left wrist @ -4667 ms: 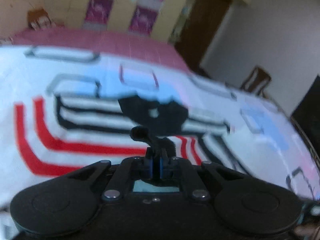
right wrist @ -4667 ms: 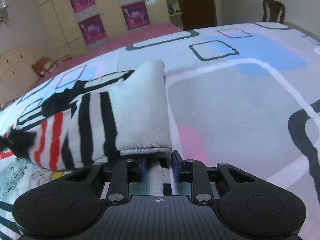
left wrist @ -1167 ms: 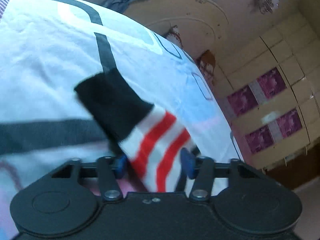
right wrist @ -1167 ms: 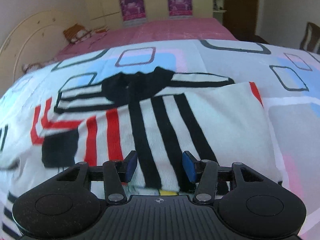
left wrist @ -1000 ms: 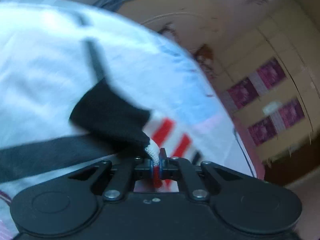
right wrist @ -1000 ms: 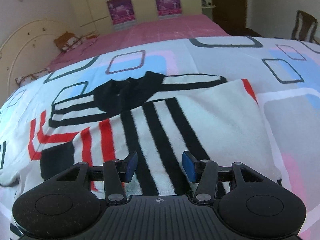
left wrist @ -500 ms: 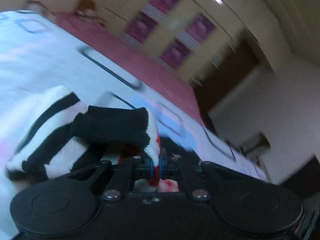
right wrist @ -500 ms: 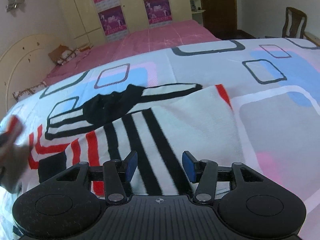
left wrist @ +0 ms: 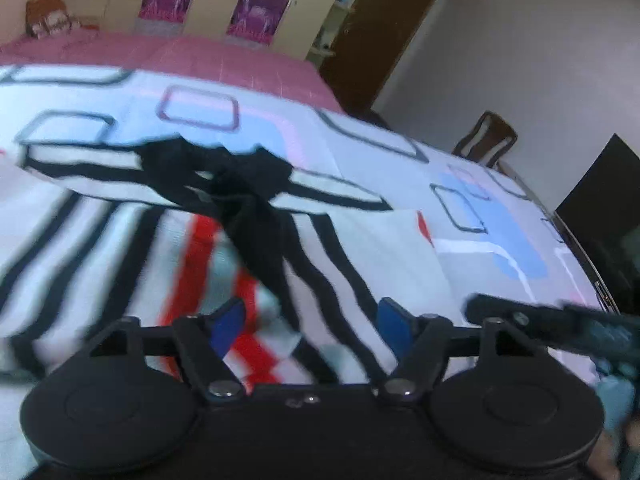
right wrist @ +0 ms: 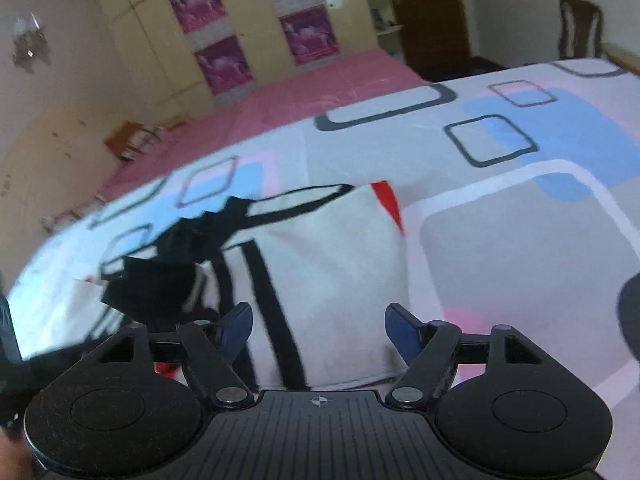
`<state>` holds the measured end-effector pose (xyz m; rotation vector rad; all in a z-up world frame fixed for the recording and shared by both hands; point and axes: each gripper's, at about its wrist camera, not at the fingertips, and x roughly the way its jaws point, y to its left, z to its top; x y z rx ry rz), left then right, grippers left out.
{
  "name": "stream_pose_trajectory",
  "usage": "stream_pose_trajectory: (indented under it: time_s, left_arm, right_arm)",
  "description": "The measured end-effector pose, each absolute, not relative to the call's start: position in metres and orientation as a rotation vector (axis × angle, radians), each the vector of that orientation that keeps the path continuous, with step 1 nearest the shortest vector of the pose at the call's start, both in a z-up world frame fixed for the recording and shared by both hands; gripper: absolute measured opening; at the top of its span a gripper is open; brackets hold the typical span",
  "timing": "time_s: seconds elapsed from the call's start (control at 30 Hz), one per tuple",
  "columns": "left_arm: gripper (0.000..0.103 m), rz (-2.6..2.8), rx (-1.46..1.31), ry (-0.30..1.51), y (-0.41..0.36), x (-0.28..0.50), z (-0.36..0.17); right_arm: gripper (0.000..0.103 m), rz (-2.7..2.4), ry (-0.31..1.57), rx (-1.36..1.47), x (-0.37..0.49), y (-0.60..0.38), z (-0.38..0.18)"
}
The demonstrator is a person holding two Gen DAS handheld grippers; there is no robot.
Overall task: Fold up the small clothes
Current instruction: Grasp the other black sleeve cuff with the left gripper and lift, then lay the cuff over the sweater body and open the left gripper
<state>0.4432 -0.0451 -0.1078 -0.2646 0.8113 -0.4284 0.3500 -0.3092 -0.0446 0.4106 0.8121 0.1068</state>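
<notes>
A small white knit top (left wrist: 360,256) with black and red stripes and a black collar (left wrist: 224,176) lies partly folded on the patterned bedsheet (left wrist: 472,208). It also shows in the right wrist view (right wrist: 328,264), with a black cuff (right wrist: 152,292) folded over at its left. My left gripper (left wrist: 310,320) is open just above the striped middle of the top, holding nothing. My right gripper (right wrist: 318,328) is open over the top's near white edge, holding nothing. A dark bar of the right gripper (left wrist: 560,328) crosses the left wrist view at right.
A pink bedspread (right wrist: 312,92) lies beyond the sheet, with cream wardrobes bearing purple posters (right wrist: 220,60) behind. A dark door (left wrist: 376,32) and a wooden chair (left wrist: 486,140) stand at the far right. A dark screen (left wrist: 600,216) is at the right edge.
My left gripper carried the black-cuffed sleeve across onto the top, then opened and let it go. My right gripper stayed open and pulled back a little.
</notes>
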Motion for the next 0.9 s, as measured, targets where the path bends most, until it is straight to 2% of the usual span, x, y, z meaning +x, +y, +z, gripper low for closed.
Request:
stream_pose_trajectory:
  time_s: [0.1,0.17,0.2,0.23,0.33,0.47,0.5,0.53,0.6,0.63,0.67,0.8,0.9]
  left_arm:
    - [0.065,-0.355,-0.254,0.779,0.003,0.417,-0.097]
    - [0.057,-0.265,-0.22,0.752,0.047,0.395,-0.095]
    - [0.046,-0.204,-0.19,0.761,0.067,0.385,-0.092]
    - [0.04,-0.145,-0.165,0.779,0.086,0.38,-0.095]
    - [0.038,0.011,-0.118,0.853,0.126,0.38,-0.111]
    - [0.036,0.052,-0.132,0.85,0.147,0.395,-0.124]
    - [0.036,0.047,-0.147,0.841,0.149,0.4,-0.125]
    - [0.033,0.036,-0.152,0.832,0.153,0.403,-0.121]
    - [0.025,0.008,-0.151,0.825,0.15,0.409,-0.124]
    - [0.02,-0.003,-0.151,0.823,0.148,0.412,-0.126]
    - [0.019,-0.012,-0.153,0.821,0.149,0.412,-0.127]
    - [0.018,-0.032,-0.16,0.819,0.147,0.406,-0.131]
    - [0.018,-0.049,-0.161,0.824,0.15,0.407,-0.131]
  right_arm:
    - [0.072,0.186,0.82,0.472,0.357,-0.3,-0.049]
    - [0.072,0.228,0.821,0.473,0.361,-0.288,-0.05]
    - [0.072,0.256,0.826,0.469,0.365,-0.28,-0.05]
    - [0.072,0.289,0.833,0.456,0.368,-0.271,-0.051]
    - [0.072,0.377,0.868,0.348,0.38,-0.233,-0.054]
    - [0.072,0.393,0.879,0.057,0.393,-0.172,-0.058]
    - [0.069,0.386,0.865,-0.004,0.394,-0.16,-0.058]
    - [0.062,0.377,0.85,-0.045,0.396,-0.153,-0.058]
    - [0.025,0.338,0.833,-0.084,0.401,-0.148,-0.054]
    - [0.014,0.327,0.828,-0.06,0.403,-0.152,-0.05]
    - [0.005,0.314,0.821,-0.029,0.403,-0.159,-0.047]
    - [0.005,0.25,0.753,0.206,0.388,-0.207,-0.036]
    - [0.005,0.22,0.898,0.311,0.391,-0.225,-0.073]
